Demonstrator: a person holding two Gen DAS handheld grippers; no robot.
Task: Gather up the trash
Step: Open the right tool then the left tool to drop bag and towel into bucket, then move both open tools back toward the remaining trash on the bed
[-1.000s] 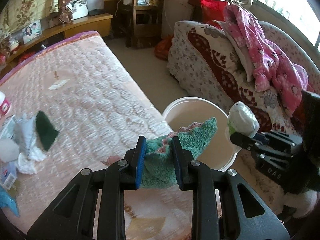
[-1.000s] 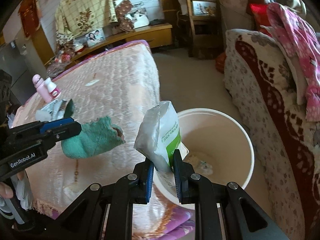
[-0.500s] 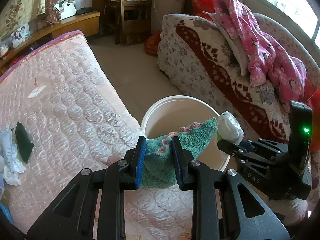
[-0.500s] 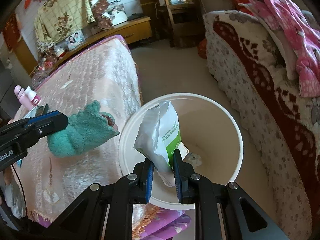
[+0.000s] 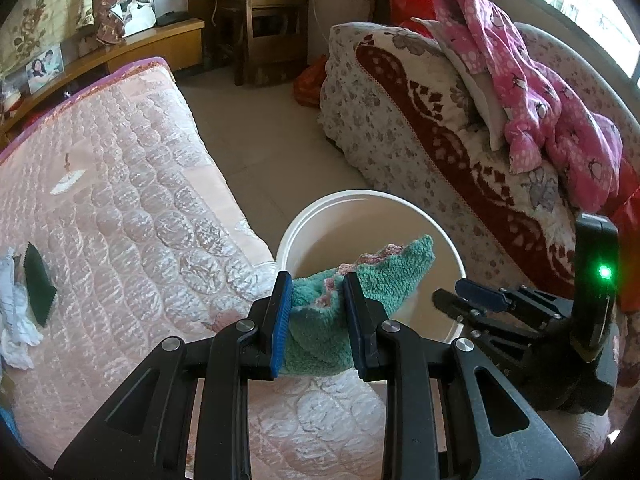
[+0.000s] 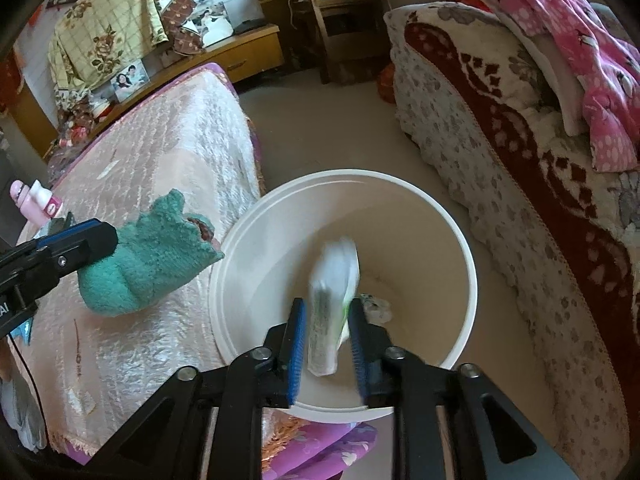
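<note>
1 bucket (image 6: 420, 196), 1 pouch (image 6: 334, 280) (blurred) between parted right tongs (image 6: 326, 344)

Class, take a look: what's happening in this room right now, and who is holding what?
A person is collecting trash with two hand-held grippers. The left hand-held gripper is shut on a teal fuzzy sock, held beside the rim of the white bucket that stands on the floor next to the bed. The right hand-held gripper is open above the bucket, and a white and green plastic packet, blurred, sits loose between its fingers, apparently dropping in.
</note>
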